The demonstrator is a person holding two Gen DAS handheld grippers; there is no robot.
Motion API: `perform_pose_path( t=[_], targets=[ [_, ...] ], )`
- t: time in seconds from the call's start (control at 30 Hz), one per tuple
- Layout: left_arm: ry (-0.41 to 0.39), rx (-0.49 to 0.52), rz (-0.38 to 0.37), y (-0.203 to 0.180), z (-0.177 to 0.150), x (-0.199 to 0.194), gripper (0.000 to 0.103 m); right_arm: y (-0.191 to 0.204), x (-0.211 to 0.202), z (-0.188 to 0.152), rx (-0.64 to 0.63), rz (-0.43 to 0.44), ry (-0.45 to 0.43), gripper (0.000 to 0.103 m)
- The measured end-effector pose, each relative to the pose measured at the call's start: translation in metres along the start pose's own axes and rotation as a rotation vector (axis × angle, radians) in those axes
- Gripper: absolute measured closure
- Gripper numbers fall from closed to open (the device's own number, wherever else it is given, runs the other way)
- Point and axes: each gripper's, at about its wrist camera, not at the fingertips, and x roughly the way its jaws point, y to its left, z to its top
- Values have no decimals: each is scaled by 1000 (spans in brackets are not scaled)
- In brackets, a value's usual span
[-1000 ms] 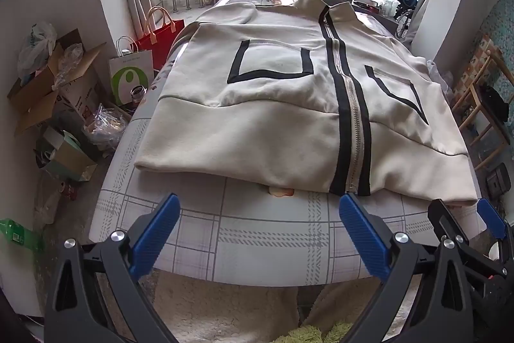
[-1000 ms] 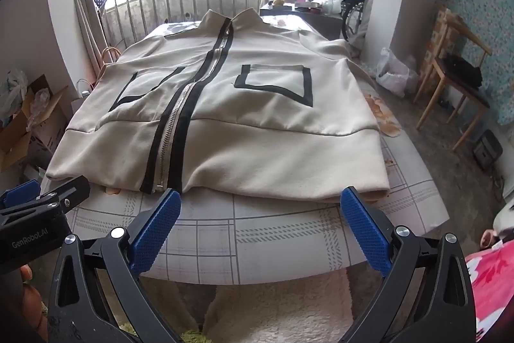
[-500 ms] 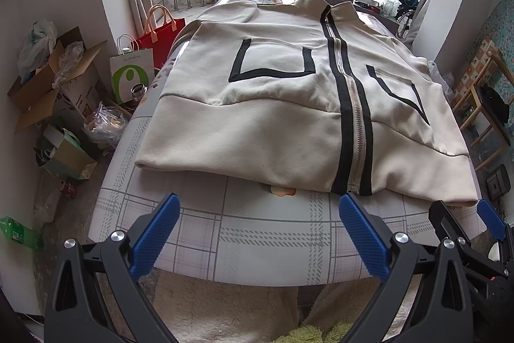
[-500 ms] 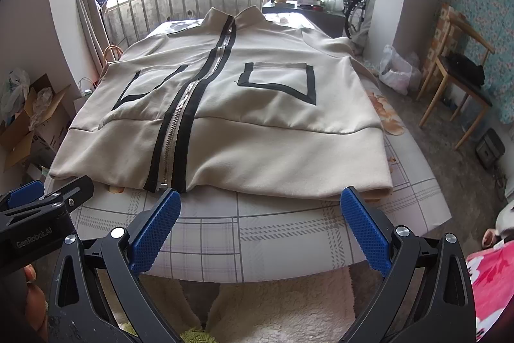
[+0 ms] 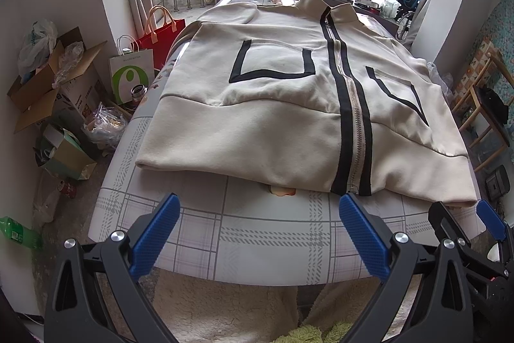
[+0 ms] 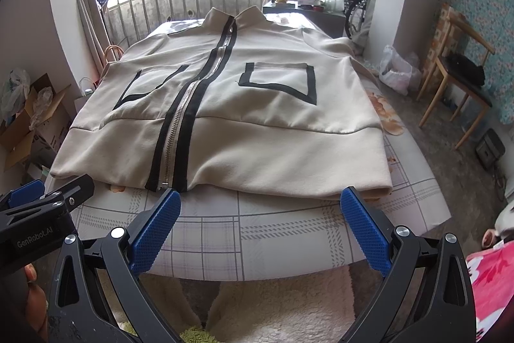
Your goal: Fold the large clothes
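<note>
Jacket [image 5: 289,118], beige with a black-edged zipper, lies flat and face up on the bed [image 5: 257,240], straight ahead of both grippers; its long axis runs away from them, hem nearest and collar at the far end by the window railing. It looks already narrowed, with the sleeves apparently tucked in, though that cannot be told for sure.

Far to the left of the left gripper [image 5: 257,233], on the floor beside the bed, sit a cardboard box [image 5: 48,82], paper bags [image 5: 131,73] and a green bottle [image 5: 19,237], all well clear of the cloth. The left gripper hovers above the bare plaid sheet just short of the hem, spread wide and holding nothing; the hem's left corner lies ahead and to its left, the zipper [image 5: 351,130] end just ahead of its right finger.

The right gripper [image 6: 260,227] hovers alongside, equally wide and empty; the zipper foot is just ahead of its left finger and the hem's right corner just ahead of its right finger. Each gripper is thus nearer its own hem corner. A likely next move is to pinch the hem and carry it toward the collar. Nothing lies between grippers and hem. Off to the right stands a wooden chair [image 6: 456,76], well apart.
</note>
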Motion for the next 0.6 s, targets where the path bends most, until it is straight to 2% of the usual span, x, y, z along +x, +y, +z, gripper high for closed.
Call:
perform_pose_path(
  t=[0.6],
  targets=[
    [-1, -18, 3, 6, -1, 0, 6, 3, 1, 1, 1, 2, 6, 8]
  ],
)
